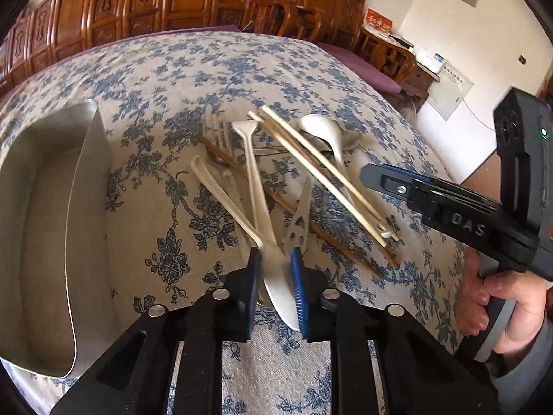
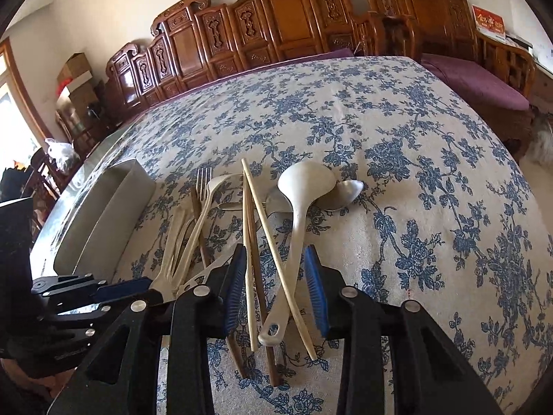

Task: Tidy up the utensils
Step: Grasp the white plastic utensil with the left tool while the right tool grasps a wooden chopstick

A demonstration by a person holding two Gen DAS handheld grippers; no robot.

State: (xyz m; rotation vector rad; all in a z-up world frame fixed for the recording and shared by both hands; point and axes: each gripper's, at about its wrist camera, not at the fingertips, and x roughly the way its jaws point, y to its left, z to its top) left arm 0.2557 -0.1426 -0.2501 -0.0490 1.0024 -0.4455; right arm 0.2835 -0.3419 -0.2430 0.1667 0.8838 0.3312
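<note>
The left gripper [image 1: 274,259] pinches a pale spoon handle [image 1: 257,186] for lifting toward the metal tray [image 1: 86,186] at the tabletop's left edge; the right gripper [image 2: 276,276], part-spread, straddles the chopsticks [image 2: 273,242] without pressing on them.

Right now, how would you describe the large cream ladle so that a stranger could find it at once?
Start from the floral tablecloth and find the heap of utensils right of the metal tray. The cream ladle lies at the heap's right side, between the right gripper fingers. Unlike its neighbours, it has the widest bowl and a hole in its handle's end.
</note>
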